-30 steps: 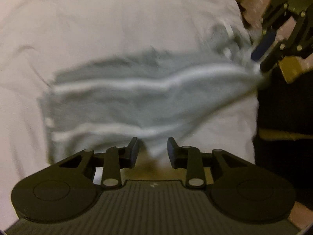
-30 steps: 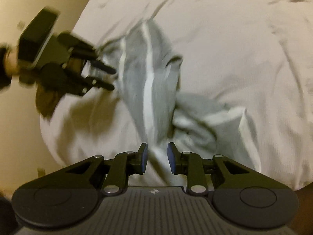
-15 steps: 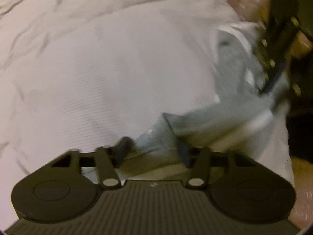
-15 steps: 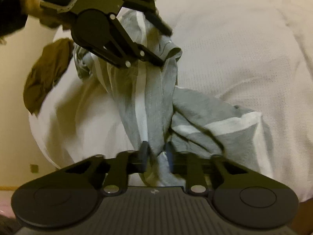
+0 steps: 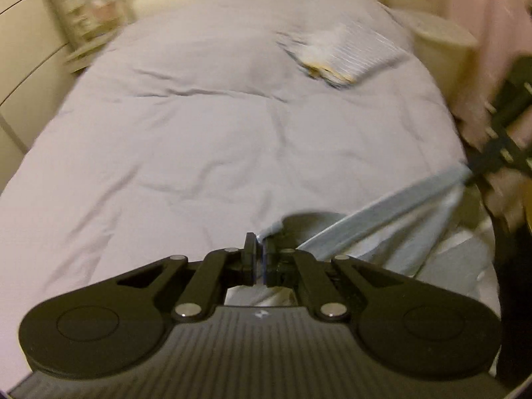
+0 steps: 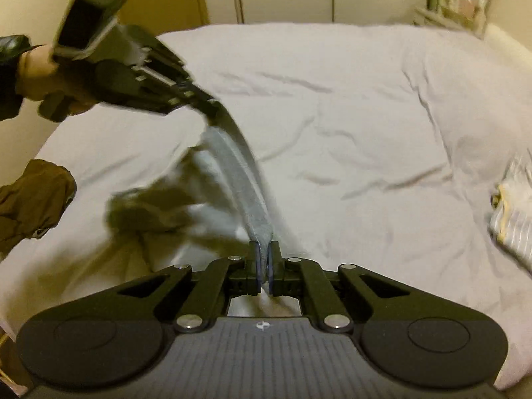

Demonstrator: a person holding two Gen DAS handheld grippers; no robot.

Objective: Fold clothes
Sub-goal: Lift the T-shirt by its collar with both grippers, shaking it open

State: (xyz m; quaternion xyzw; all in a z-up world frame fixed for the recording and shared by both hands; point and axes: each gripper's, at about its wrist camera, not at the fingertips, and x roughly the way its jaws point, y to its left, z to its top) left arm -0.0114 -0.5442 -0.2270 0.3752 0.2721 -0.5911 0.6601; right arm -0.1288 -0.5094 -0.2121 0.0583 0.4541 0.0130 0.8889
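Over the near edge of the bed (image 6: 332, 133) we have the grey garment (image 6: 246, 183) stretched taut — left gripper (image 5: 259, 259) and right gripper (image 6: 264, 266) each pinch a corner. Lift-and-spread step, we judge; next it needs lowering flat onto the sheet.

grey garment (image 6: 232, 173): motion-blurred | folded striped cloth (image 6: 515, 209): cut by right edge, blurred
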